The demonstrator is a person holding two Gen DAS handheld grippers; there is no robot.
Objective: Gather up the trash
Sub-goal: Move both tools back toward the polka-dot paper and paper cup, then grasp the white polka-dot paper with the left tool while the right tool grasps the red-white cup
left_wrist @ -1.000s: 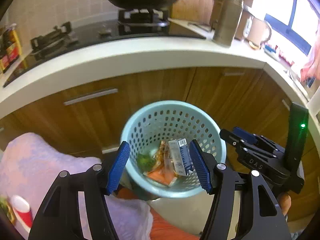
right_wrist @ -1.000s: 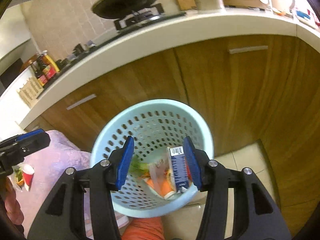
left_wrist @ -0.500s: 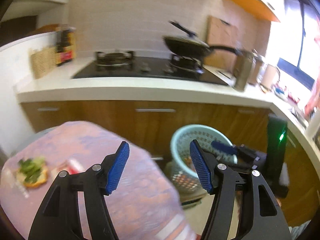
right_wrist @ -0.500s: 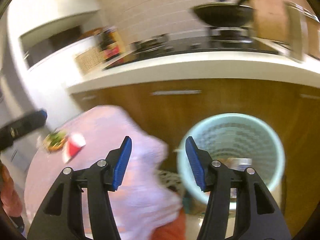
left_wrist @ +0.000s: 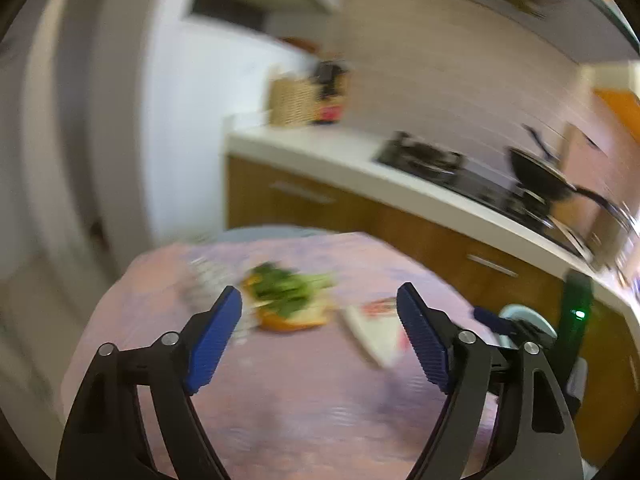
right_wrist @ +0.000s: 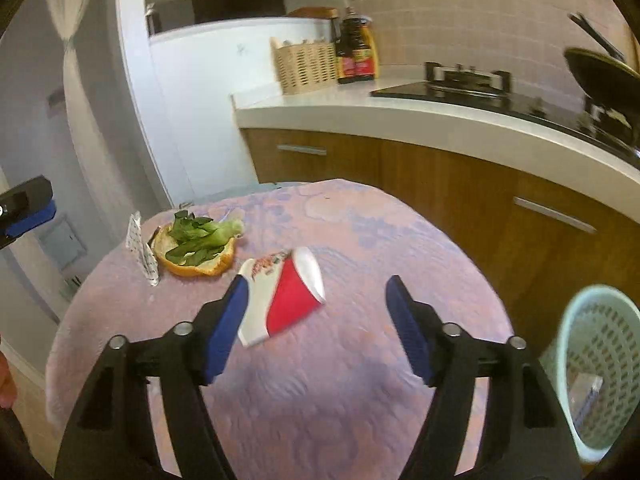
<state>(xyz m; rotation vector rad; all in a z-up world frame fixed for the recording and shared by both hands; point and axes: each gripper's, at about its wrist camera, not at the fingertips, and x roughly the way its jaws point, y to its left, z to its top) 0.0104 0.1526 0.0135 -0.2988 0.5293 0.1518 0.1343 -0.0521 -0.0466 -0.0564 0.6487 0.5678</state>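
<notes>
- I'm spreading both jaw pairs wider, my left gripper (left_wrist: pixel 320 334) and right gripper (right_wrist: pixel 316 326) carrying nothing above the round table in its lilac cloth (right_wrist: pixel 360 400).
- I'm seeing some packaging already lying in the pale-green perforated plastic basket (right_wrist: pixel 592 368) beside the table.
- I'm reckoning the flattened red-and-white paper cup (right_wrist: pixel 282 296), orange peel half holding green leaves (right_wrist: pixel 196 246) and small printed sachet (right_wrist: pixel 142 250) are waiting on the cloth.
</notes>
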